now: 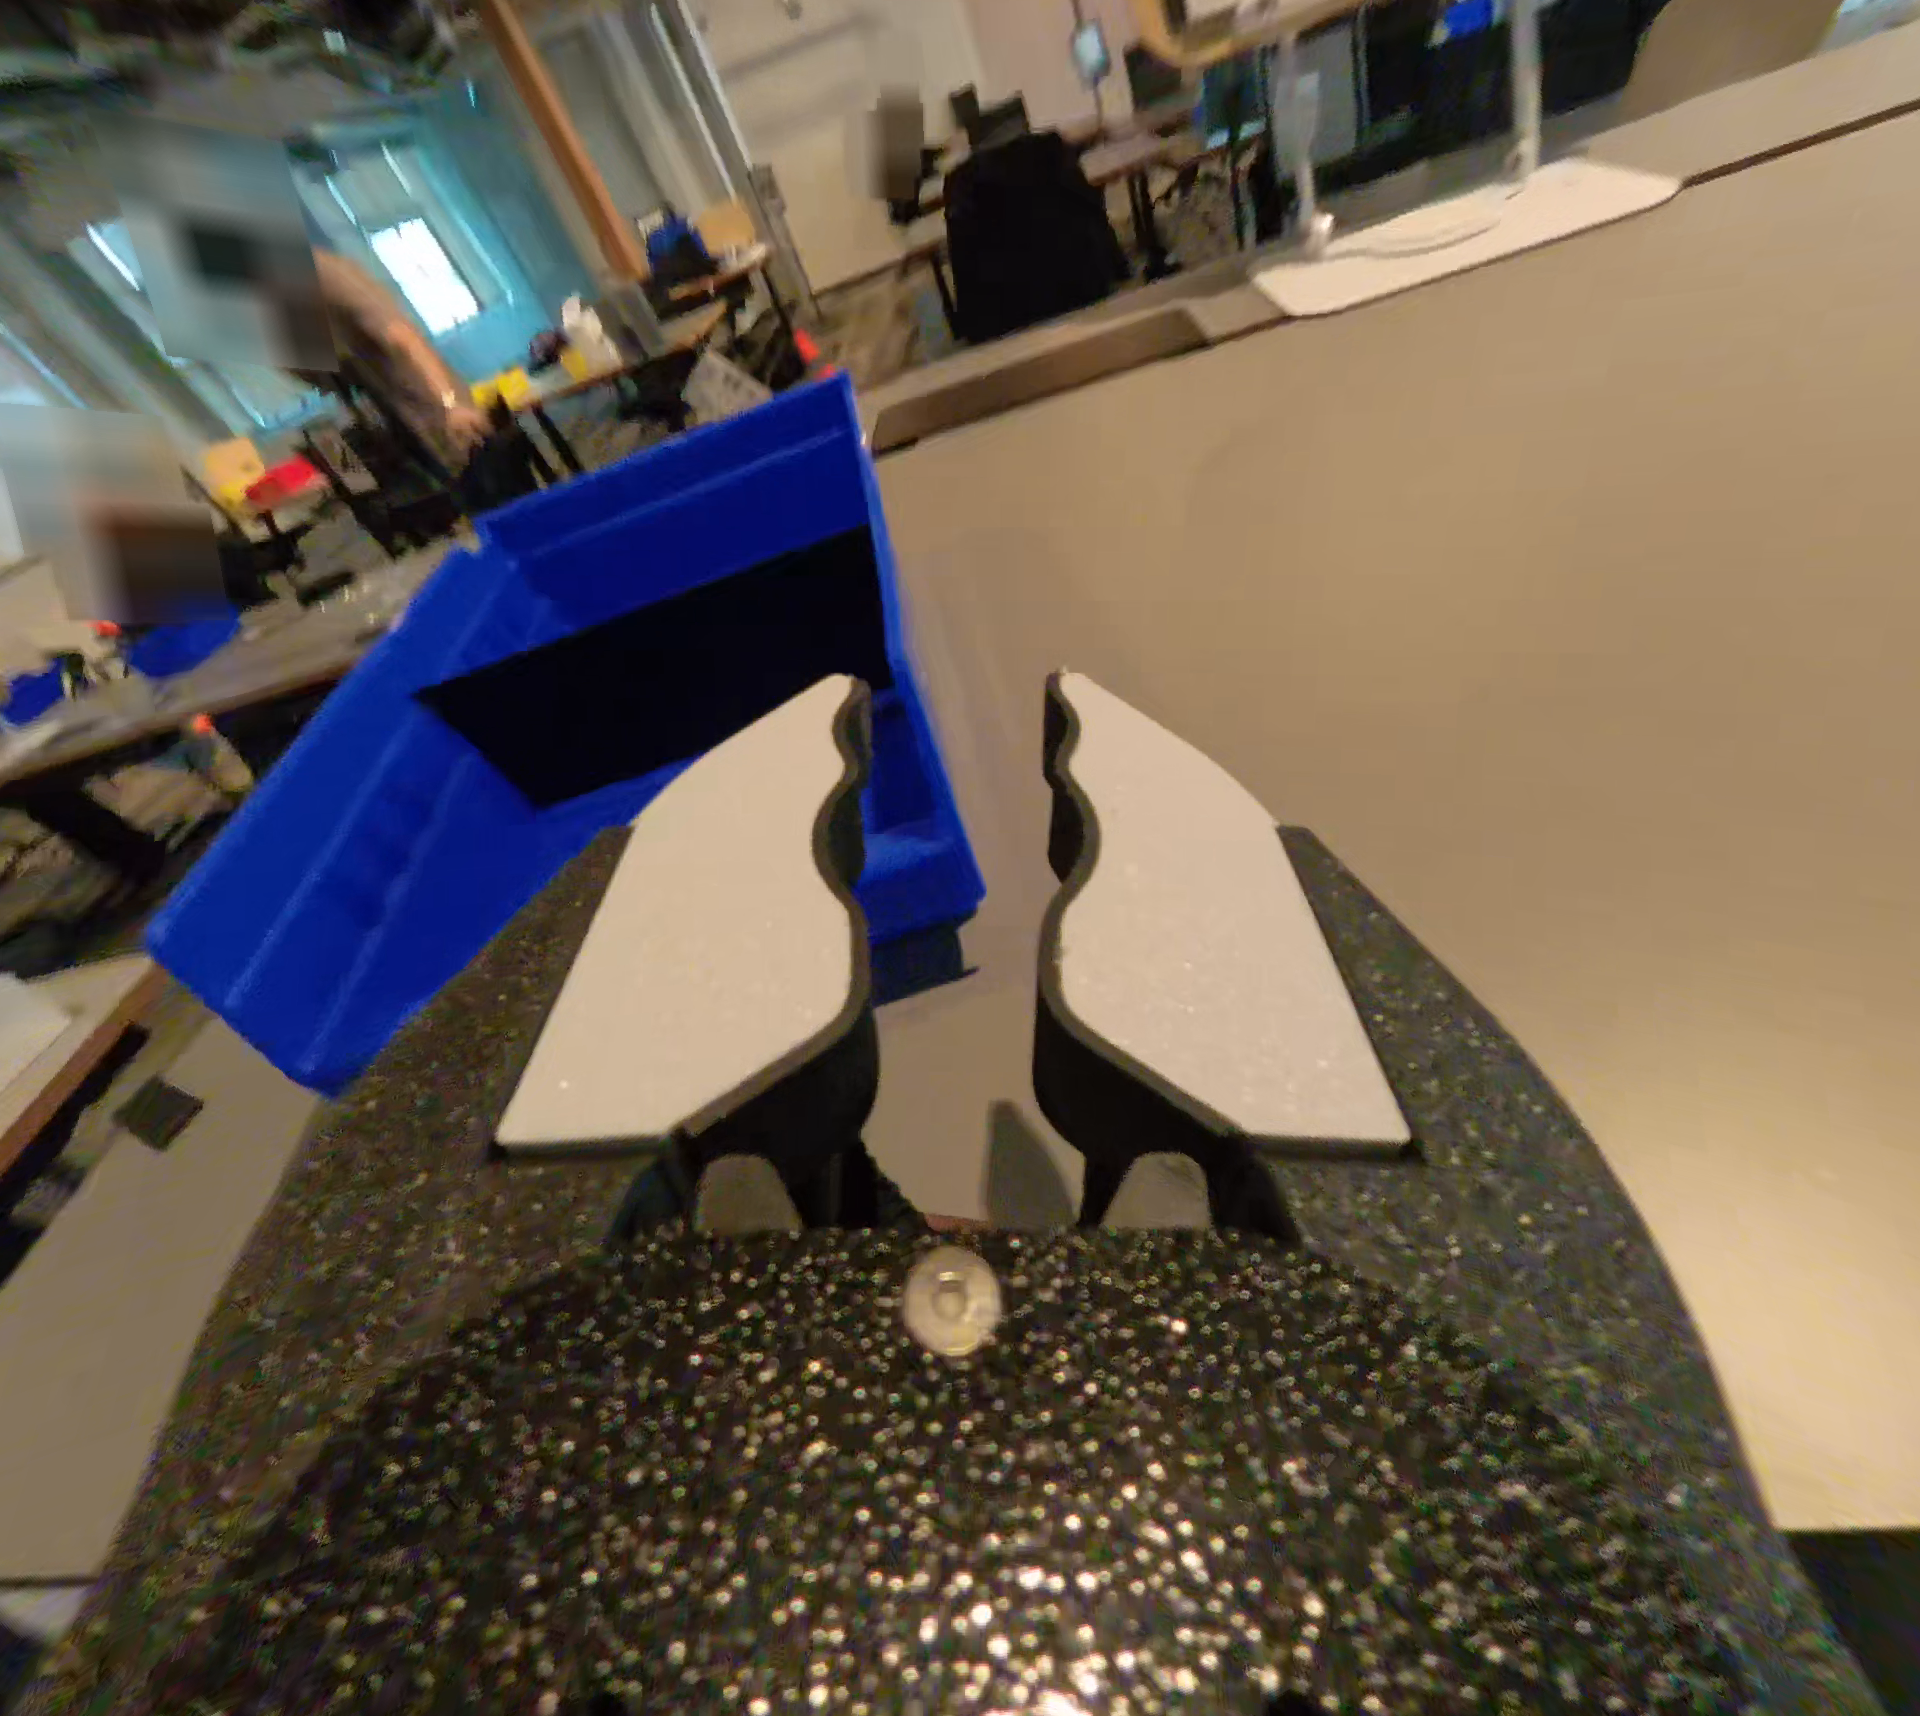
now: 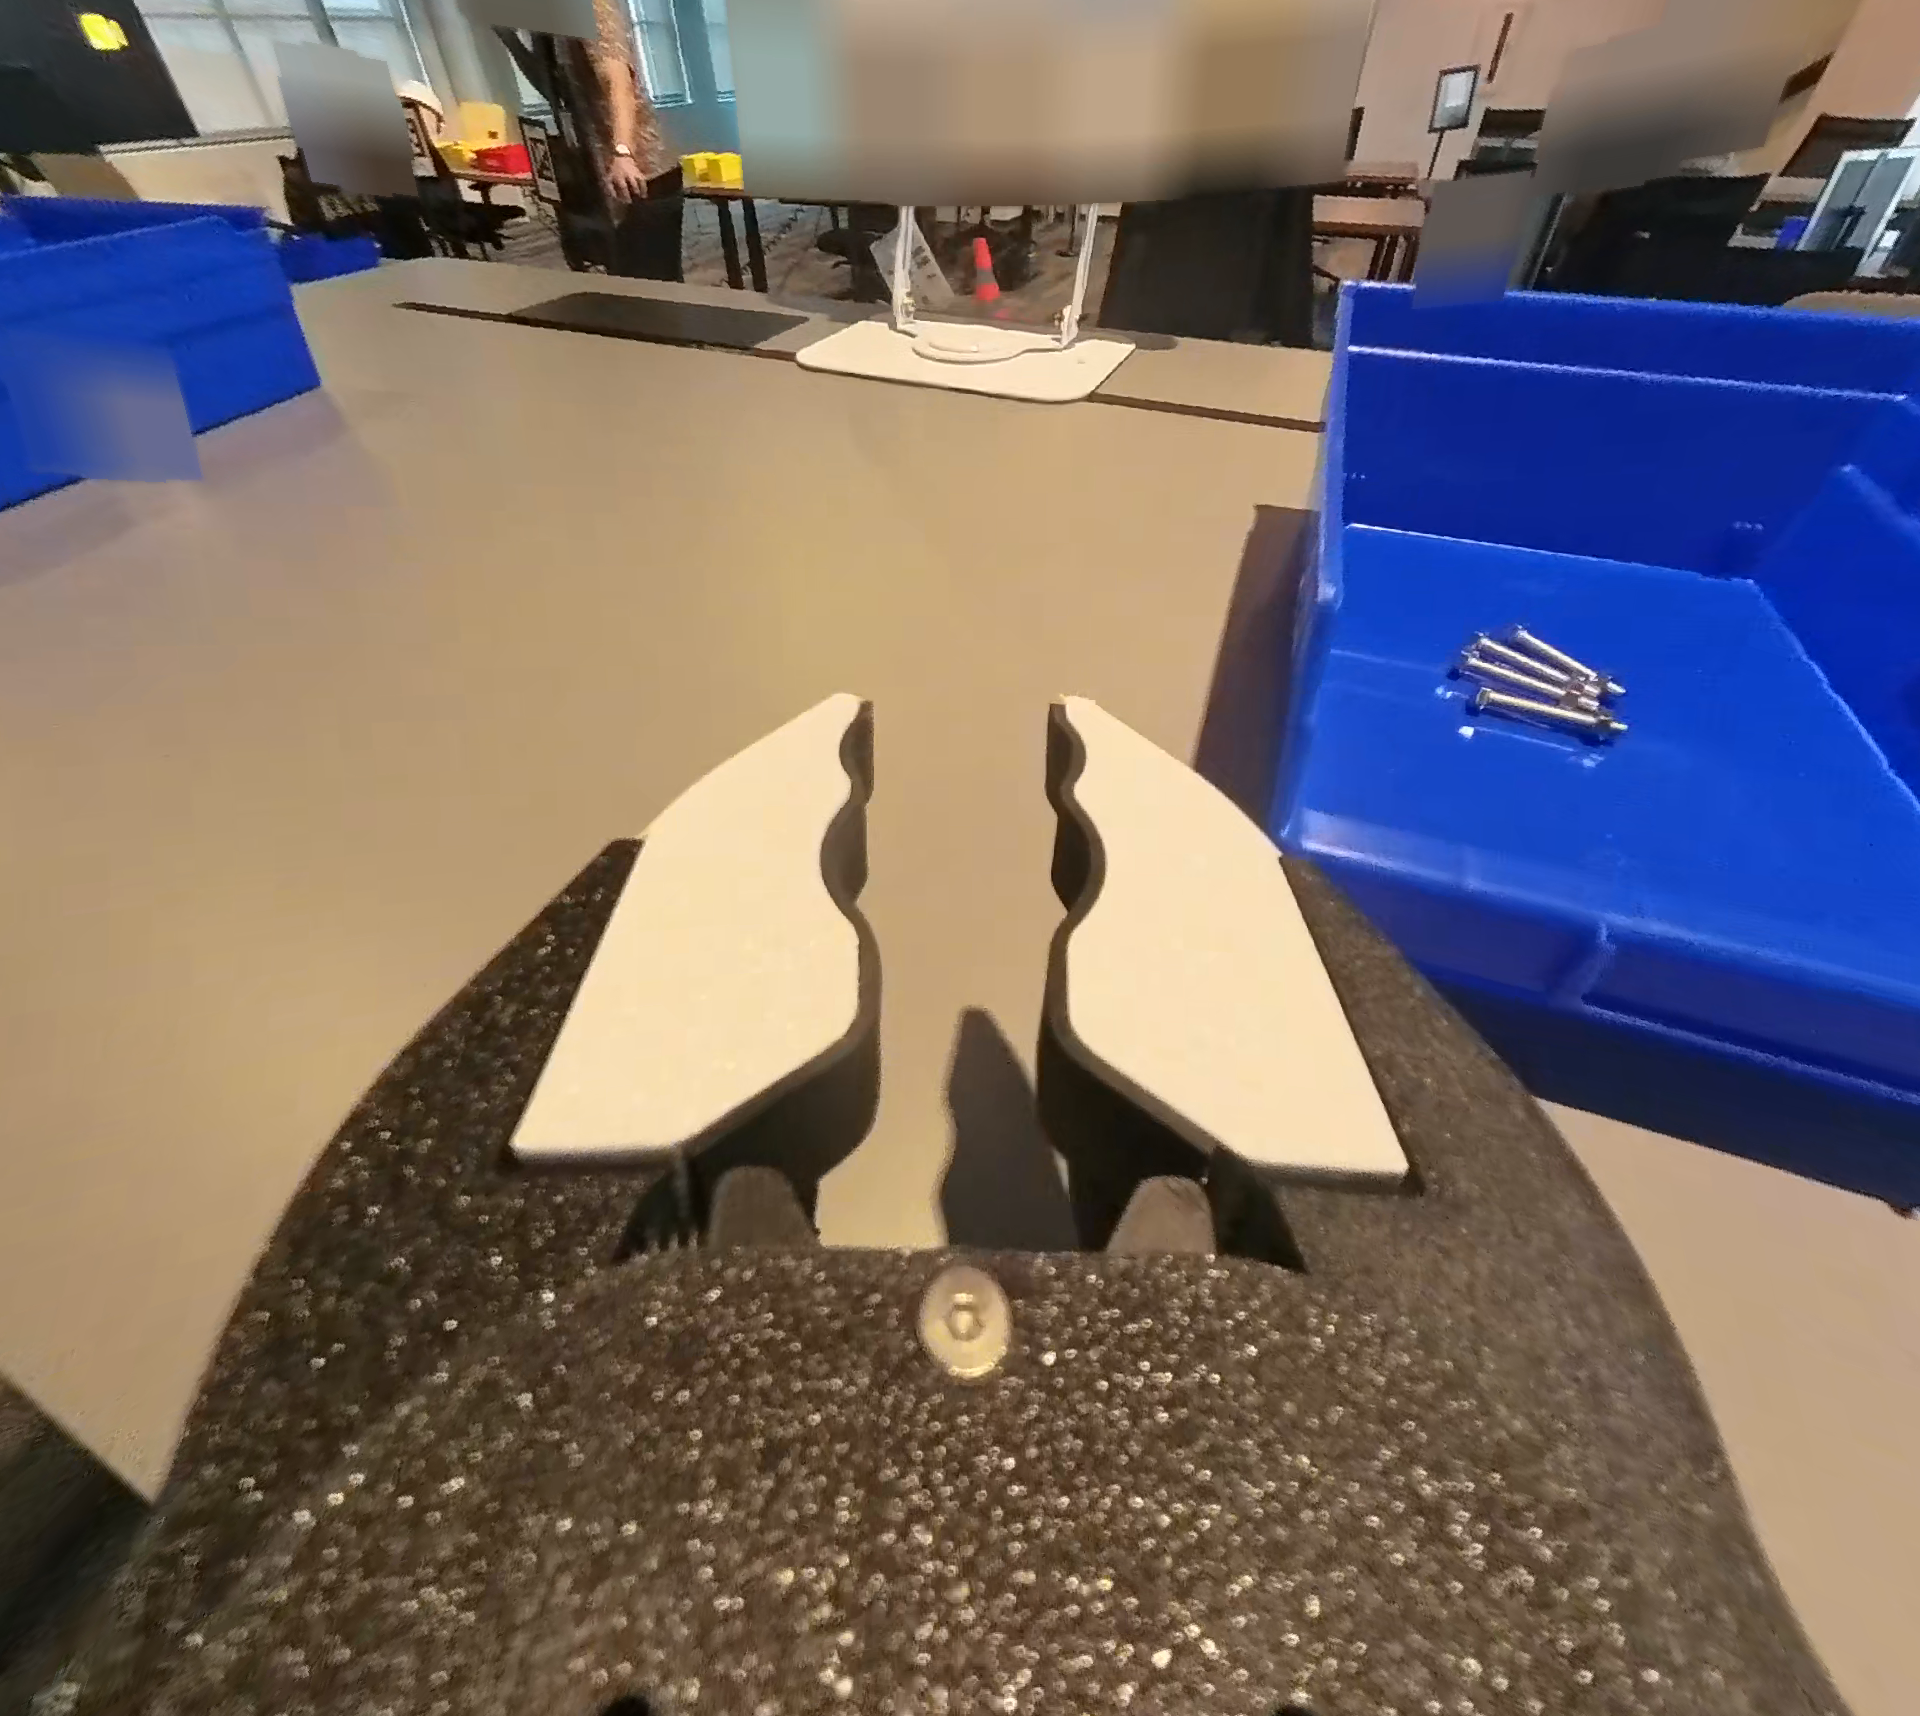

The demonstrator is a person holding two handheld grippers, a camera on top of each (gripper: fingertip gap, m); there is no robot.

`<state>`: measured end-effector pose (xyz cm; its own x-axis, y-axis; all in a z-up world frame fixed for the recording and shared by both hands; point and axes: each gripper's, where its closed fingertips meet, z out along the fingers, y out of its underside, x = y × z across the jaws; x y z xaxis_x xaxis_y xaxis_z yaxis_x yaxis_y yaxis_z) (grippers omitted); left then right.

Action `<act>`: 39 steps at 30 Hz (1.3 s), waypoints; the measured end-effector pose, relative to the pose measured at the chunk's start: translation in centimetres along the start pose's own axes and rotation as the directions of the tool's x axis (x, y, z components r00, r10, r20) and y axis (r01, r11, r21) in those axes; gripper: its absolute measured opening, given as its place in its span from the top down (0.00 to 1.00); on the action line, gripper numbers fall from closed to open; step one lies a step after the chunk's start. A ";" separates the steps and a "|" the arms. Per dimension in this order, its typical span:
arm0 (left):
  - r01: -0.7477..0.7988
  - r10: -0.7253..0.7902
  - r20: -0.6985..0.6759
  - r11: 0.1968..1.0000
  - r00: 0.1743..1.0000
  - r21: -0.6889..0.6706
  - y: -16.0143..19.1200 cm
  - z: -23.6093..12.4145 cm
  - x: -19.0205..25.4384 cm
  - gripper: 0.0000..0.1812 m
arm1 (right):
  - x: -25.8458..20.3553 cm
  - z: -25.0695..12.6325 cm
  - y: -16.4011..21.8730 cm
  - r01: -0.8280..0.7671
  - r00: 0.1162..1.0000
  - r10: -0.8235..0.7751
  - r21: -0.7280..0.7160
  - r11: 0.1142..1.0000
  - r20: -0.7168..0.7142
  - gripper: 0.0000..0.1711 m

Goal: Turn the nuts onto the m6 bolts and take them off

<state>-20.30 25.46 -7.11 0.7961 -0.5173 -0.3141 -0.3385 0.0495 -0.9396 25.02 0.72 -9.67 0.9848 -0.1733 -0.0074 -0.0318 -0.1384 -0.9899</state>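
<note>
Several silver bolts [image 2: 1543, 684] lie together on the floor of a blue bin [image 2: 1621, 845] at the right of the right wrist view. My right gripper [image 2: 958, 716] is open and empty above the grey table, to the left of that bin. My left gripper [image 1: 954, 695] is open and empty, tilted, with a second blue bin [image 1: 436, 793] just ahead on its left. That bin's inside is dark, and its contents are hidden. I see no nuts in either view.
The grey table [image 2: 520, 627] stretches ahead of my right gripper. A white stand base [image 2: 966, 357] sits at its far edge, also in the left wrist view [image 1: 1455, 232]. Another blue bin [image 2: 135, 316] stands far left. A person [image 2: 623, 139] stands beyond. Some 50 centimetres of space lies between my two pairs of fingers.
</note>
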 end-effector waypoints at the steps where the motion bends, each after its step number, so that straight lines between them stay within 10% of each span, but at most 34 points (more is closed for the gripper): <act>1: 0.012 -0.012 0.001 0.999 1.000 -0.041 0.7 0.6 -0.4 0.82 | 0.0 0.2 0.0 -0.010 1.000 0.010 -0.001 1.000 0.002 0.81; 21: 0.079 -0.063 0.077 0.971 0.995 -0.224 4.9 6.5 -0.9 0.97 | 0.1 1.4 -0.2 -0.073 0.997 0.073 0.008 0.997 0.030 0.81; 39: -0.052 0.045 -0.318 0.999 0.947 -0.015 3.5 -0.9 5.8 0.97 | -1.5 1.4 -0.5 -0.088 0.994 0.088 0.002 0.996 0.066 0.81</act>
<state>-17.31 21.90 -12.08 0.5792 -0.7594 -0.2963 -0.3870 0.0638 -0.9199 23.79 2.40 -9.37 0.9874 -0.1197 -0.1038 -0.1183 -0.1209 -0.9856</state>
